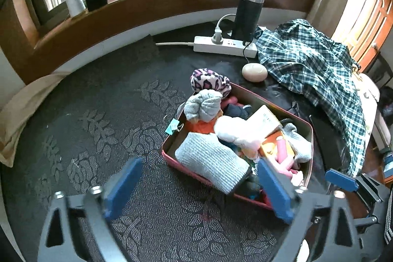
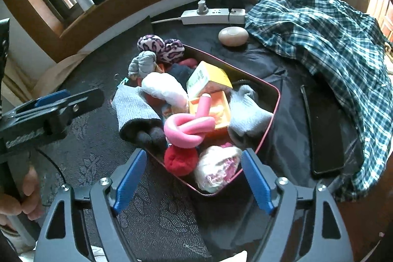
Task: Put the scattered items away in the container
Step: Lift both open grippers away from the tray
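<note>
**Both grippers open above a full container on a dark patterned tabletop**

Seen through two fisheye wrist cameras, looking down at a table draped in dark cloth (image 1: 103,129) with a leaf-and-flower pattern. Near the middle, a shallow red-rimmed container (image 2: 276,100), heaped with soft items. Inside it: a pink foam tube tied in a knot (image 2: 188,125), a red balled sock (image 2: 180,160), a grey ribbed sock (image 2: 133,106) draped over the near-left rim, a white fluffy bundle (image 2: 163,87), a grey rolled sock (image 2: 248,114) against the right wall, a yellow box (image 2: 208,80) tilted upward, and a pale pink-and-white bundle (image 2: 216,170) in the nearest corner. At the far corner, a leopard-print bundle (image 2: 161,44) perched on the rim, with a small grey knotted sock (image 2: 143,64) just beside it.

Left gripper (image 1: 196,188) wide open over the container's near-left edge, blue pads spread, nothing between them but the hanging end of the grey ribbed sock below. Right gripper (image 2: 194,182) likewise open over the nearest corner, pads apart, gripping nothing.

Beyond the container: a beige oval object (image 1: 254,72), a white power strip (image 1: 224,47), a tall dark cylinder (image 1: 246,14). To the right, a crumpled plaid shirt (image 1: 312,60) and a dark flat phone-like slab (image 2: 324,131). Wooden window frame (image 1: 147,9) along the back.
</note>
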The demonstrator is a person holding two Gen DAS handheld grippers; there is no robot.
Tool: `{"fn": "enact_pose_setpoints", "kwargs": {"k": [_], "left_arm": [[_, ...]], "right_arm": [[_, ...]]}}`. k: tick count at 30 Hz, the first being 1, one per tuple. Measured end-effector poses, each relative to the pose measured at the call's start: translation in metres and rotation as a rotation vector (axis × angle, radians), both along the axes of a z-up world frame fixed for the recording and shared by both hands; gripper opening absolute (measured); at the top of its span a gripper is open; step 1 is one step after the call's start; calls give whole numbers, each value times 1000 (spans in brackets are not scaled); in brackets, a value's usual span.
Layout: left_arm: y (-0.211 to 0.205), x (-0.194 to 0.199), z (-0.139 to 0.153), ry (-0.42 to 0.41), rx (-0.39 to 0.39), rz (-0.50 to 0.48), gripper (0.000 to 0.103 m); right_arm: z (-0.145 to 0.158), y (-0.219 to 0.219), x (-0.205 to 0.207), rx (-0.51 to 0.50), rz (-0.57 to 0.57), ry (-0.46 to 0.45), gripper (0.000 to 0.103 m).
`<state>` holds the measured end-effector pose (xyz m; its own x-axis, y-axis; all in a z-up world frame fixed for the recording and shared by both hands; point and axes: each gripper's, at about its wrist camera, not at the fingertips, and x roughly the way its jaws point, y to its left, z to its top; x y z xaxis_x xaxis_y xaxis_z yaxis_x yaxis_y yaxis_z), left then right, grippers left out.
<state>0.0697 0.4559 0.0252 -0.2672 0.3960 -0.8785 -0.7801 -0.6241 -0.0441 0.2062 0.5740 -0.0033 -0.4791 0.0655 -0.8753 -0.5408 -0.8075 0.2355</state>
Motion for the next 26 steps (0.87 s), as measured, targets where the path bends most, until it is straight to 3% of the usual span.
{"fn": "enact_pose_setpoints", "kwargs": {"k": [10,26], "left_arm": [[-8,12,10,60,-22,16,102],[-7,40,17,83,20,-72,102]], "right_arm": [[3,-1,16,9,-27,0,82],[4,-2,33,11,-45,10,82]]}}
